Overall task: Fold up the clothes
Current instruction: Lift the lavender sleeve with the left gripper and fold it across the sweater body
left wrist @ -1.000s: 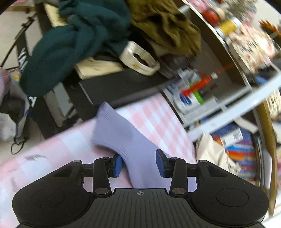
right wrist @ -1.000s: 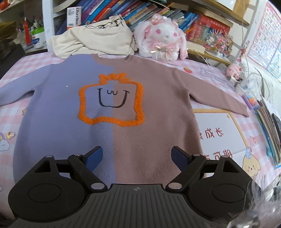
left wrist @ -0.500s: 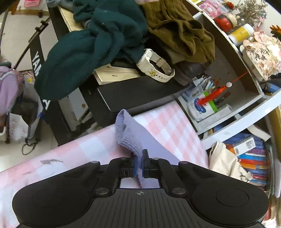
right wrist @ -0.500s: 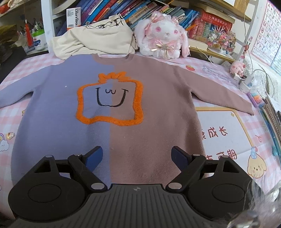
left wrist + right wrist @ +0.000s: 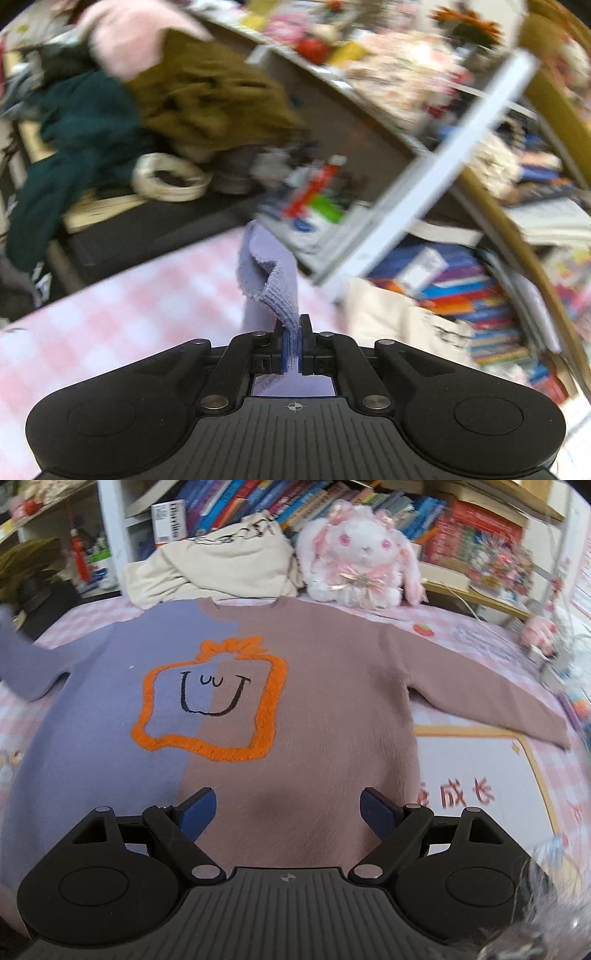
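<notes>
Though the left gripper (image 5: 291, 343) has the lilac cuff (image 5: 275, 291) pinched, the sweater (image 5: 258, 709) lies flat on the pink bedspread (image 5: 480, 760), unfolded, the right gripper (image 5: 288, 812) spread and empty.

Sweater (image 5: 295, 709) on pink-checked bed (image 5: 461, 627)

Pink checked cloth (image 5: 461, 627) beneath everything. Cream bag (image 5: 221, 565) and white plush rabbit (image 5: 364, 554) side by side along far edge, against shelf of books (image 5: 258, 502). Printed mat (image 5: 480, 775) at right. In left view, blurred: green garment (image 5: 81, 122), olive garment (image 5: 207, 92), white watch (image 5: 168, 177), pens (image 5: 314, 192) in shelf compartment.
</notes>
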A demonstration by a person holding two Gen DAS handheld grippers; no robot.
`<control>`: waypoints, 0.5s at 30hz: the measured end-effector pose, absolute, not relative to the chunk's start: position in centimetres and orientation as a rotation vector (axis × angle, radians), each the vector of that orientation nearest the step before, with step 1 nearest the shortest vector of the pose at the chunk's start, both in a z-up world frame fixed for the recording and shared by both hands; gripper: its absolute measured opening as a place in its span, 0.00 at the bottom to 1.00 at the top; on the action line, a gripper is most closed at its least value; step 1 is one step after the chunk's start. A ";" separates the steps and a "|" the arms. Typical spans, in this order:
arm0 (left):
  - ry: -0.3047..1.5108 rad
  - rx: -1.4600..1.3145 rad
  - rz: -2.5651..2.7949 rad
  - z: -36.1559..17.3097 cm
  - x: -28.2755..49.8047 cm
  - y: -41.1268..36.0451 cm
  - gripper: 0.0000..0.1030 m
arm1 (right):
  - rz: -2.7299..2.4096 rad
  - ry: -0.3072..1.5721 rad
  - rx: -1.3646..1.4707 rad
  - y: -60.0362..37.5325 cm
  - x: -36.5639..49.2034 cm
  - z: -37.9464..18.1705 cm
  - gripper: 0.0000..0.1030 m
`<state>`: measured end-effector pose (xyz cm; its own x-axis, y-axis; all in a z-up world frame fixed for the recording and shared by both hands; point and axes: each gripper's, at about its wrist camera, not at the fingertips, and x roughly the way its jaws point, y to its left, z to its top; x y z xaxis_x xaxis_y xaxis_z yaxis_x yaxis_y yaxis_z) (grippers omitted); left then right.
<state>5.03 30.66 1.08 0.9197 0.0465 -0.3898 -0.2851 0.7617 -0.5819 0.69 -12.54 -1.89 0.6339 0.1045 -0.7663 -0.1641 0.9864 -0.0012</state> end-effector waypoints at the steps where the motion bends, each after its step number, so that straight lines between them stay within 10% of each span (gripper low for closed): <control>1: 0.367 -0.671 0.166 1.6 5.4 29.5 0.03 | 0.174 0.867 -0.083 -12.8 0.8 -2.0 0.82; 15: 0.425 -0.508 -0.014 5.8 10.6 14.7 0.03 | 0.328 0.857 -0.066 -19.6 1.7 -2.8 0.82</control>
<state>10.62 14.72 5.77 0.9128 -0.1166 -0.3914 -0.0915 0.8756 -0.4743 1.70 -19.55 -2.85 0.6076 0.2577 -0.7513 -0.3102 0.9478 0.0742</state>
